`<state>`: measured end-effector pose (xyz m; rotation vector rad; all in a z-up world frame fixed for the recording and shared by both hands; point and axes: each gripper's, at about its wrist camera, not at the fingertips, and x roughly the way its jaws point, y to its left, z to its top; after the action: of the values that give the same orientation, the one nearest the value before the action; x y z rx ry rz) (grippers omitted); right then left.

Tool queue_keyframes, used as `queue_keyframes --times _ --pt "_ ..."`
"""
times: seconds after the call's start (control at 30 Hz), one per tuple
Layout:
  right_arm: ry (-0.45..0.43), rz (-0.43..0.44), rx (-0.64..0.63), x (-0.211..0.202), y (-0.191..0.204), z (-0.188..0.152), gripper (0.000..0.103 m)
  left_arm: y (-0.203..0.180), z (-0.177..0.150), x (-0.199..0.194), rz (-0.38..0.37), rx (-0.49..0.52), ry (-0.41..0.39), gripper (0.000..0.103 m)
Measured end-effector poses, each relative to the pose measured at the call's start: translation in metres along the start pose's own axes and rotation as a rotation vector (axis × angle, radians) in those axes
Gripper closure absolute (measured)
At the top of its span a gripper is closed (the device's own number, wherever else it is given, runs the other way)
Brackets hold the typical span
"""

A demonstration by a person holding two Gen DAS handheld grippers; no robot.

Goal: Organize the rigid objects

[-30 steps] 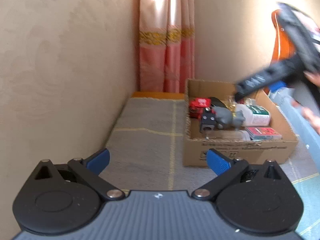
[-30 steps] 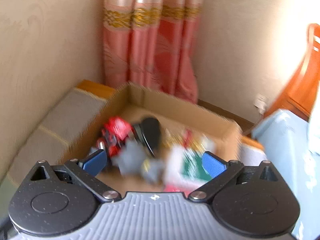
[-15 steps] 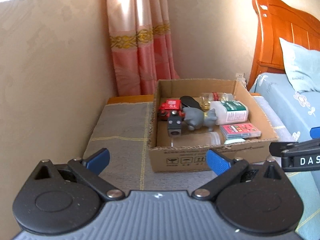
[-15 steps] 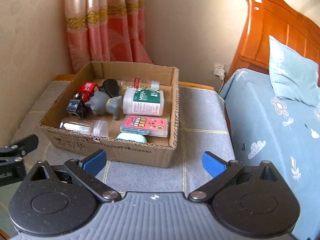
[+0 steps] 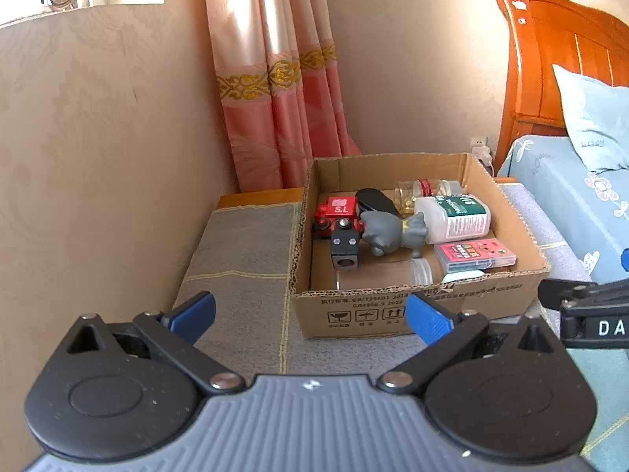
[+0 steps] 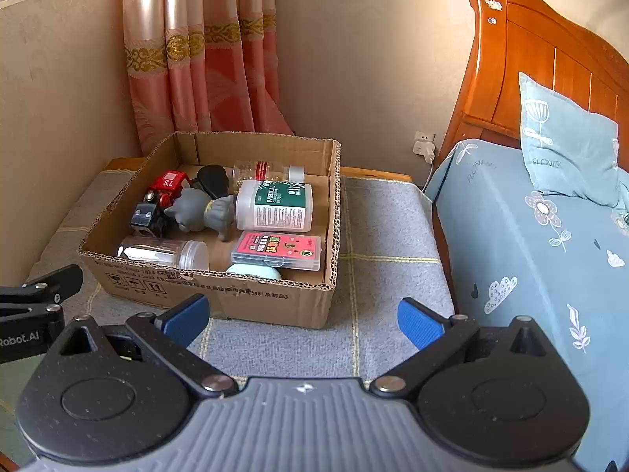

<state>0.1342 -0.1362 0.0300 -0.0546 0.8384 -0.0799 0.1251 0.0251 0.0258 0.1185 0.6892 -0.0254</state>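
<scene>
An open cardboard box [image 5: 416, 312] [image 6: 251, 299] stands on a grey cloth-covered surface. Inside lie a red toy truck [image 5: 336, 212] [image 6: 165, 187], a grey elephant figure [image 5: 387, 232] [image 6: 200, 212], a white medicine bottle [image 5: 456, 218] [image 6: 277, 206], a pink card case [image 5: 473, 253] [image 6: 281, 249], a clear jar [image 5: 381, 273] [image 6: 163, 251], a black oval item [image 6: 214, 177] and a small glass jar [image 6: 261, 171]. My left gripper [image 5: 308, 316] is open, short of the box's near wall. My right gripper [image 6: 302, 320] is open too, low before the box. Neither holds anything.
A beige wall [image 5: 98, 157] runs close along the left. Pink curtains [image 5: 283, 98] hang behind the box. A bed with a blue sheet [image 6: 530, 236], a pillow [image 6: 566, 145] and an orange wooden headboard [image 6: 542, 55] fills the right. A wall socket [image 6: 424, 145] sits near the headboard.
Both grippers have pulled back from the box and steadied; a second ago the right one hovered blurred over its contents. Both stayed open throughout.
</scene>
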Motion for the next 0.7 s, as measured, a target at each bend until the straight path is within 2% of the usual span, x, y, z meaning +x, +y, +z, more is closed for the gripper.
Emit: queue_keyframes --times 0.7 --pt "-0.006 0.000 0.002 -0.0018 -0.0002 -0.0006 0.000 -0.0025 0.0022 0.0003 0.002 0.010 -0.001 0.001"
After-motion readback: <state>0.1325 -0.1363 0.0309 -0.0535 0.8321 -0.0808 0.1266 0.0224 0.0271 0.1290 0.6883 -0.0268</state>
